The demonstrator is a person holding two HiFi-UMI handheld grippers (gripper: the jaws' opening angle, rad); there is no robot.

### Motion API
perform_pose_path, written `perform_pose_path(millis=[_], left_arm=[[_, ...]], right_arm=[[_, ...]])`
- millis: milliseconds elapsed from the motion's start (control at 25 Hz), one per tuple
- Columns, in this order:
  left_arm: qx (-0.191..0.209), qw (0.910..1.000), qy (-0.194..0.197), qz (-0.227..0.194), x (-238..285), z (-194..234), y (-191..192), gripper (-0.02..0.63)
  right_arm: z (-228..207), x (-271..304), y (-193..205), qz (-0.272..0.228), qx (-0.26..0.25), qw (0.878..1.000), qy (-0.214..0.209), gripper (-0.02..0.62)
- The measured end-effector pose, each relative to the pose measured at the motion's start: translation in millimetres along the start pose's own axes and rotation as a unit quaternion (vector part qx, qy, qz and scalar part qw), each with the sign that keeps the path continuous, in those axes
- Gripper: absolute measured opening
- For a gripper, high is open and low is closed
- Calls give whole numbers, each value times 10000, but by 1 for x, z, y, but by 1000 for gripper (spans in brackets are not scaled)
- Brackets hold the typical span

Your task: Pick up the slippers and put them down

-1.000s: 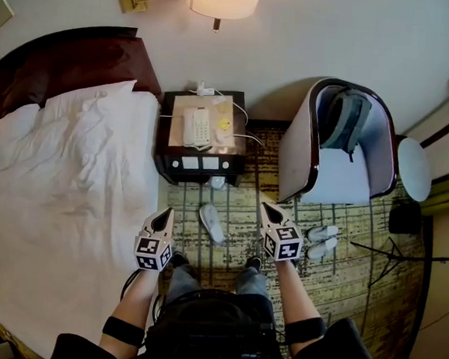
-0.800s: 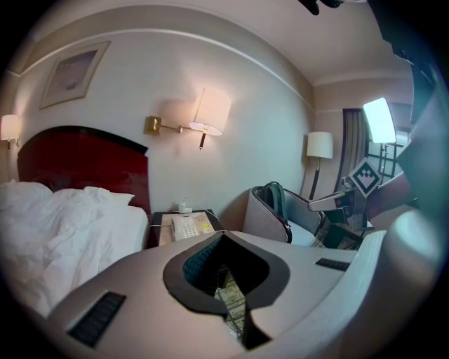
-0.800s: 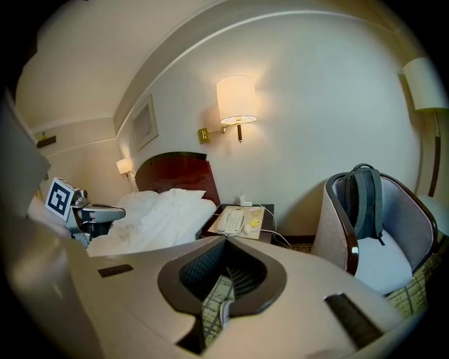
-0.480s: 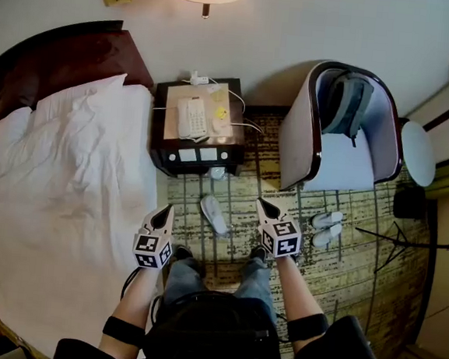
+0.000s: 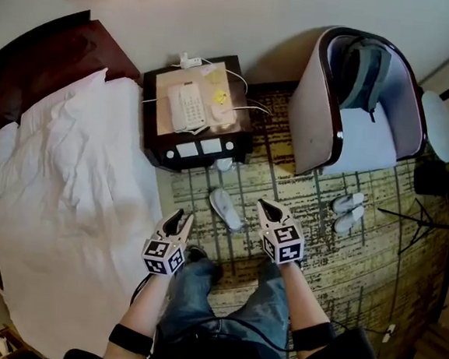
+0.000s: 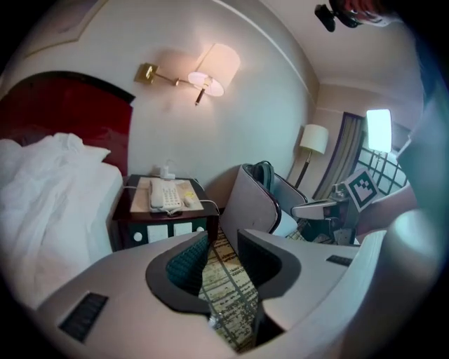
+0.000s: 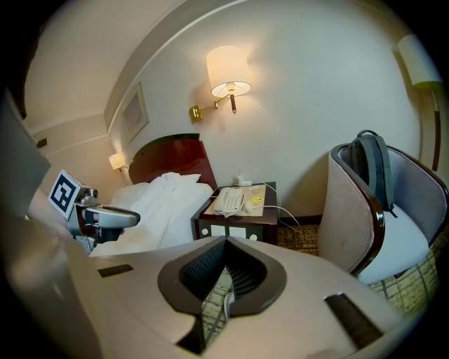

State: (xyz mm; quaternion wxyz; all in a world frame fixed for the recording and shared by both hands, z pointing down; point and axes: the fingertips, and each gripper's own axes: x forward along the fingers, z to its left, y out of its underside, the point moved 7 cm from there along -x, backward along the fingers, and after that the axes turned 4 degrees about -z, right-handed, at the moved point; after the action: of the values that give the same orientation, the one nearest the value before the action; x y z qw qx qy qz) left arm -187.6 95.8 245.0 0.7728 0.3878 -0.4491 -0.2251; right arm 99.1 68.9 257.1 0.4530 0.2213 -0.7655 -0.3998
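Observation:
One white slipper (image 5: 226, 208) lies on the patterned carpet, between my two grippers and a little ahead of them. A pair of white slippers (image 5: 348, 211) lies further right, in front of the armchair. My left gripper (image 5: 178, 216) (image 6: 223, 238) hangs over the carpet beside the bed; its jaws have just been opening and stand slightly open, with only carpet showing between them. My right gripper (image 5: 263, 206) (image 7: 224, 243) is shut with nothing in it, just right of the single slipper. Neither gripper touches a slipper.
A bed with white covers (image 5: 68, 184) fills the left. A dark nightstand (image 5: 152, 129) with a phone (image 5: 188, 105) stands straight ahead. An armchair (image 5: 315, 120) holding a backpack (image 5: 367, 66) is at the right, with a round side table (image 5: 440, 127) and a black stand (image 5: 424, 220) beyond.
Both grippers have sunk toward the carpet. The head view has shifted, and the wall lamp has slid out of its top edge.

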Motion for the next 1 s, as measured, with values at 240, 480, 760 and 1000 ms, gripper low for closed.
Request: perform_pose_path(millis=[240, 480, 760, 1000], left_arm=[[-352, 9982, 404, 252, 83, 35, 74, 222], [-418, 9959, 583, 555, 188, 78, 147, 255], [-1236, 9886, 402, 767, 307, 139, 234, 316], [-1585, 9809, 465, 1023, 390, 182, 298, 354]], right_arm=[[-10, 67, 61, 23, -60, 9999, 156, 2], [-32, 143, 137, 248, -159, 9992, 272, 1], [-77, 231, 215, 226, -24, 9992, 333, 2], [-112, 298, 268, 149, 46, 9995, 270, 2]])
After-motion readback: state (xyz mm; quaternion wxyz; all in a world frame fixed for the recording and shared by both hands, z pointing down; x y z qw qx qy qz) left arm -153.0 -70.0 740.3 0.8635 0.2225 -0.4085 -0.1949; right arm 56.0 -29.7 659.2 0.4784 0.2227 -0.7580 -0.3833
